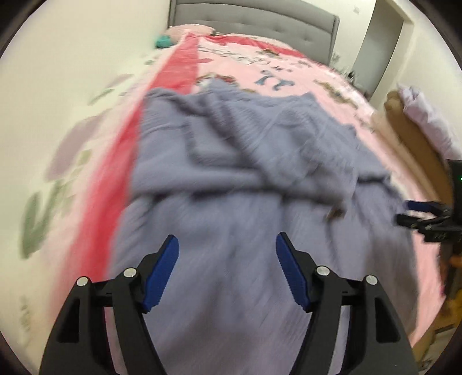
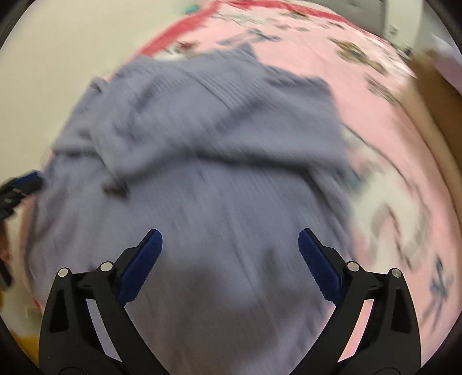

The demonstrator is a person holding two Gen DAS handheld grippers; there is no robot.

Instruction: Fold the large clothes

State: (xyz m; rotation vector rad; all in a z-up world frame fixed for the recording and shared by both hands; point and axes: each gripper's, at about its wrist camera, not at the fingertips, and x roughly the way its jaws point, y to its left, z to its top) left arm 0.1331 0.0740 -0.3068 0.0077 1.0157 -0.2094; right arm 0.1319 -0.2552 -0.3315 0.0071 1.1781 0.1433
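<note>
Sweater (image 1: 245, 161) lies on bedspread (image 1: 288, 66), beneath both spread claws.

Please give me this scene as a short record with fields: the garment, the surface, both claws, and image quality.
garment: blue-grey knitted garment, spread but wrinkled, partly folded over itself
surface: bed with pink patterned cover, grey headboard at far end
left claw: open, above the near part of the garment, holding nothing
right claw: open, above the garment, holding nothing
contact: cannot tell if the claws touch the fabric
image quality: both views blurred by motion
</note>
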